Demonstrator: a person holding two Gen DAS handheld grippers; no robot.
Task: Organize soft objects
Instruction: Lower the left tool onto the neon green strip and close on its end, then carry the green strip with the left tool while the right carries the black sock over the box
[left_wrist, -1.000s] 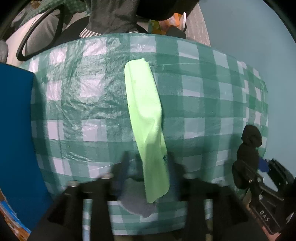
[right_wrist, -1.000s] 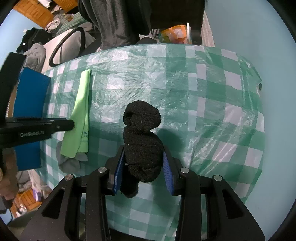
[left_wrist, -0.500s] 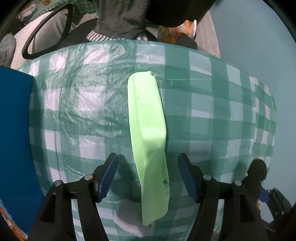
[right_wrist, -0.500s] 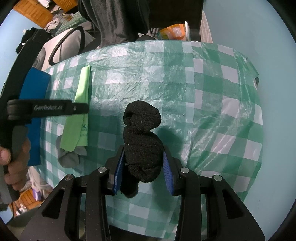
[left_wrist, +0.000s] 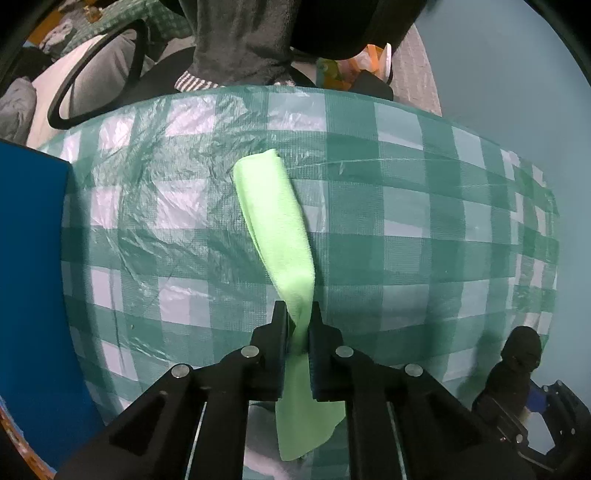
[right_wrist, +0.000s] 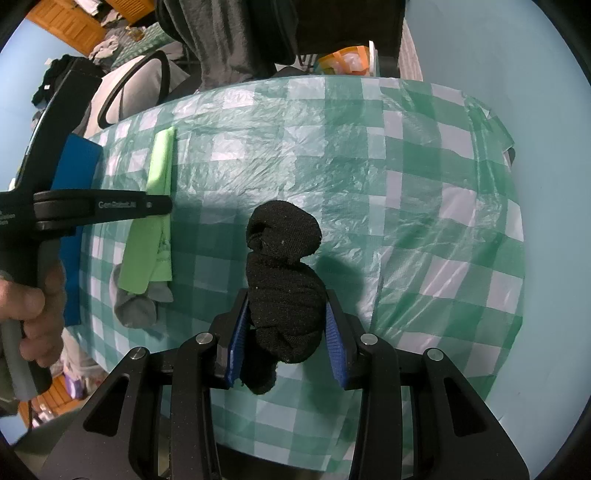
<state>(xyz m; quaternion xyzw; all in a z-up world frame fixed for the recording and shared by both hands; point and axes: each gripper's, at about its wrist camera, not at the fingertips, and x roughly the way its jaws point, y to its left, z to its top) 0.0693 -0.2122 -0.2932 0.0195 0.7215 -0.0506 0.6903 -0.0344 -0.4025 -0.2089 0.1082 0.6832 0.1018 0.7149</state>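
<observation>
The left gripper (left_wrist: 298, 325) pinches the light green cloth (left_wrist: 280, 225), which stretches across the green checked tablecloth (left_wrist: 406, 221). The right gripper (right_wrist: 284, 325) clamps a balled black sock (right_wrist: 284, 266) above the table; a grey sock (right_wrist: 135, 306) lies under the cloth's near end.

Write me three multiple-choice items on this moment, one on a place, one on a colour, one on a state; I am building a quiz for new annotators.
1. Where does the grey sock lie?
A. under the near end of the green cloth
B. on the blue board
C. in the right claw

2. What colour is the sock bundle that the right claw holds?
A. white
B. black
C. red

3. How stands the left claw?
A. wide open above the cloth
B. shut on nothing
C. shut on the green cloth

Answers: 1 A, the grey toe shows from beneath the cloth's end; 2 B, the bundle between the blue pads is black; 3 C, the cloth is pinched between the fingers.
</observation>
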